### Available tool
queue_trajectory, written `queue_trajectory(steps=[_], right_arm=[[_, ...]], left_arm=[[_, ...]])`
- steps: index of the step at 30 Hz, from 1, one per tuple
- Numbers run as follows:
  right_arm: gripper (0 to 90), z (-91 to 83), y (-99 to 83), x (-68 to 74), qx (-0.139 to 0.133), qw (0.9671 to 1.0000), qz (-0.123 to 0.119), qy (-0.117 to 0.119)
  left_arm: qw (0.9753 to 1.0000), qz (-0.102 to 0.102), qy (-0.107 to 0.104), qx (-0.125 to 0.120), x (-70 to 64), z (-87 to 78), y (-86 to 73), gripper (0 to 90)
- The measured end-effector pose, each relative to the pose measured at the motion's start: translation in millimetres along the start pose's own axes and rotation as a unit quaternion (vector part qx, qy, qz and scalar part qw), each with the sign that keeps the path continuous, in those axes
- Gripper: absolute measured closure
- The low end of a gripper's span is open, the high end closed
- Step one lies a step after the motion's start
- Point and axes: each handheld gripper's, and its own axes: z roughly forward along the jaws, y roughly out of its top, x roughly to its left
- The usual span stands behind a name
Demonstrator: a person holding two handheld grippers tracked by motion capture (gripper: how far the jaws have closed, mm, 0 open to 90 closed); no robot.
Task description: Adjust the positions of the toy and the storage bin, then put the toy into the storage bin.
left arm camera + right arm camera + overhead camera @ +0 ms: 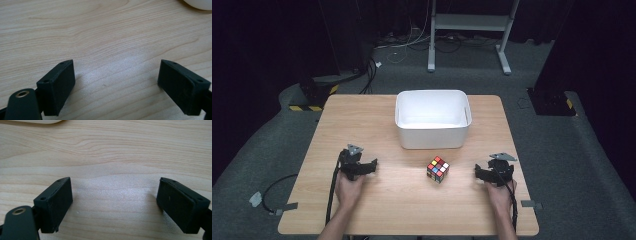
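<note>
both grippers' jaws gape wide on the table (362,130), puzzle cube (438,169) lying between them.

free: bare table (362,125) around cube (438,169) | obstacle: white bin (432,119) just behind

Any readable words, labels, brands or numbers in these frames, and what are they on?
None can be read.
Cube: coloured stickers, no lettering.
Tub: plain white, no label.
Left tongs and right tongs: plain black jaws, no markings.
Yellow-black striped blocks on the floor: a hazard pattern, no text.
</note>
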Motion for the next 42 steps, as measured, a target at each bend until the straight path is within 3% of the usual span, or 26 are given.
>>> queue_trajectory(steps=[9, 15, 23, 31, 42], right_arm=[[14.3, -1.0, -0.8, -0.5, -0.001, 1.0, 0.002, 0.0], [15.0, -4.6, -3.2, 0.8, -0.007, 0.9999, -0.01, -0.003], [15.8, -14.8, -6.0, 3.6, -0.025, 0.9996, -0.011, 0.005], [16.2, -21.6, -8.6, 5.4, -0.026, 0.9995, -0.016, 0.012], [18.0, -33.1, -15.9, 4.7, -0.041, 0.9986, 0.004, 0.033]], left_arm=[[1.0, 0.0, 0.0, 0.0, 0.0, 0.0, 0.0, 14.5], [1.0, 0.0, 0.0, 0.0, 0.0, -0.1, 0.0, 14.6], [1.0, 0.0, 0.0, 0.0, 0.1, 0.0, 0.0, 14.6], [1.0, 0.001, 0.0, 0.0, 0.4, -0.2, 0.0, 14.7], [1.0, 0.001, 0.0, 0.0, 0.3, -0.2, 0.0, 14.7]])
